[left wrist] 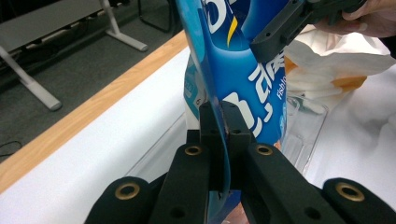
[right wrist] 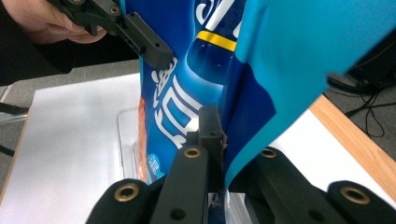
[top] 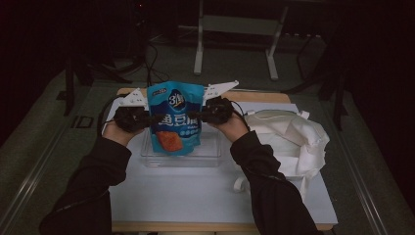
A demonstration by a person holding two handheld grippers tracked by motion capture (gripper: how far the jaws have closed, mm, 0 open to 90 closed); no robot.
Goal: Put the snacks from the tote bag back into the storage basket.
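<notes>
A blue snack bag (top: pixel 174 117) with white lettering and an orange picture hangs upright over a clear plastic tray (top: pixel 210 155). My left gripper (top: pixel 152 117) is shut on the bag's left edge, and my right gripper (top: pixel 195 115) is shut on its right edge. In the left gripper view the jaws pinch the bag's side seam (left wrist: pixel 223 126), with the right gripper (left wrist: pixel 280 32) gripping farther off. The right gripper view has its own jaws (right wrist: pixel 219 135) closed on the bag's (right wrist: pixel 187 98) edge, and the left gripper (right wrist: pixel 140 37) holds the far side.
A crumpled white cloth bag (top: pixel 288 137) lies right of the tray on the white table top (top: pixel 195 196). The table's wooden far edge (top: pixel 264 96) runs behind the bag. A grey metal frame (top: pixel 235 29) stands on the floor beyond.
</notes>
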